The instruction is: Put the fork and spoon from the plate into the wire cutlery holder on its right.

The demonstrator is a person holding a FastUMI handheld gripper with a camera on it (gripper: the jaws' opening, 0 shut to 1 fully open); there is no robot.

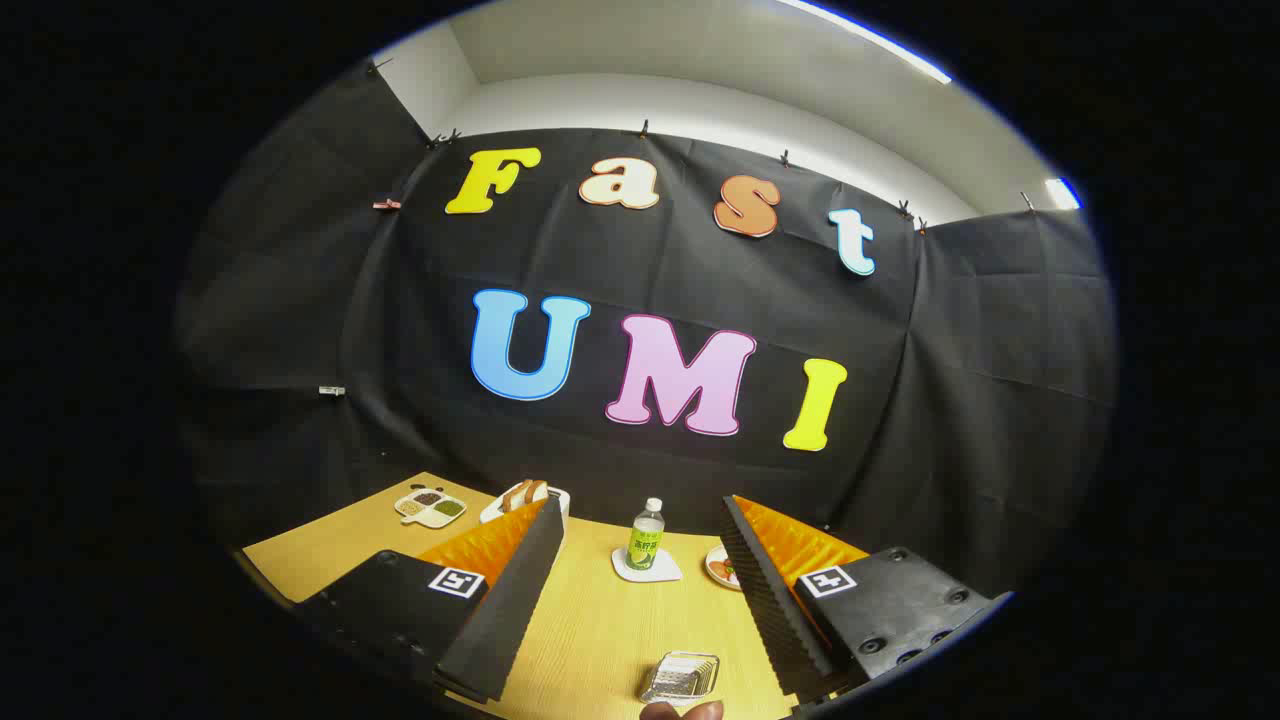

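Gripper (640, 600) fingers spread, empty, above desk (590, 630). Fork, spoon: judged light, stiff, slippery metal; pinch mid-handle, across narrow width. Bottle (647, 535) beyond the fingers.

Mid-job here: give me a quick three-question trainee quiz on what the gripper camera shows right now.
1. True or false: the gripper has its jaws shut on the bottle.
2. What does the bottle stand on? A) a white coaster B) a folded towel C) a book
3. Fill in: the small shiny tray lies on the table ____ the two fingers.

Key: 1 false, the jaws stand open and hold nothing; the bottle is beyond them. 2 A. 3 between.
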